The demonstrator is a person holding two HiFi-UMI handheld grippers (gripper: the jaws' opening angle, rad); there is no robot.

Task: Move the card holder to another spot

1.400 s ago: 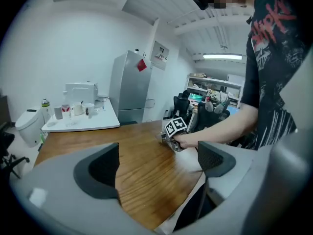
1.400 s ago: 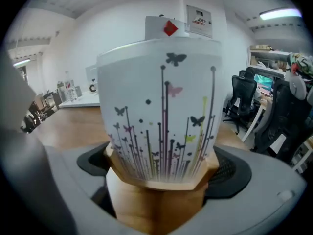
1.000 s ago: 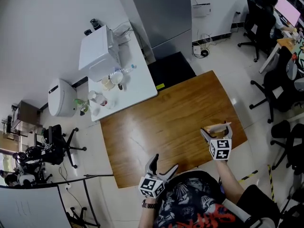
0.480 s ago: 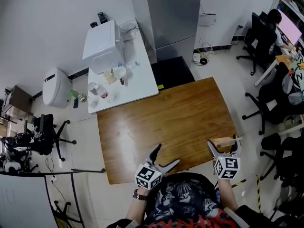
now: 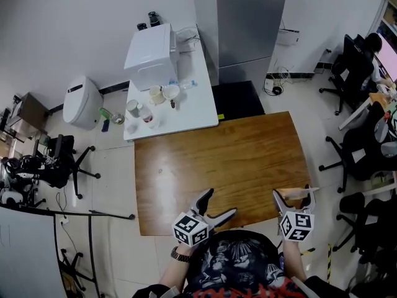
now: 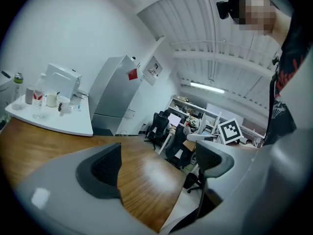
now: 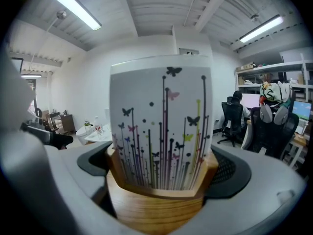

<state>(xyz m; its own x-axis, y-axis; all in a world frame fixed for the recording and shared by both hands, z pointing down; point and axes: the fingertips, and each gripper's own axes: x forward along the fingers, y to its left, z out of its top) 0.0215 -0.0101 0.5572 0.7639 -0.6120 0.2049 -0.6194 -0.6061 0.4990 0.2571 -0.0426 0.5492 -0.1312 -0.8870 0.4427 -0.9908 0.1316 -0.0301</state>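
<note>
The card holder is a wooden block that carries a white card printed with butterflies and stems. My right gripper is shut on the block, its dark pads pressed to both sides. In the head view that right gripper holds the card holder over the wooden table's near right corner. The left gripper hovers at the table's near edge, open, with nothing between its jaws. The left gripper view has the left gripper above the tabletop, pointed toward the right one.
A white side table with an appliance, cups and bottles abuts the wooden table's far left corner. A grey cabinet stands behind it. Office chairs and a seated person are at the right, another chair at the left.
The head camera has shifted, so the table sits higher in view. The right gripper with the card holder has drawn toward the near right corner of the table. The left gripper stays open.
</note>
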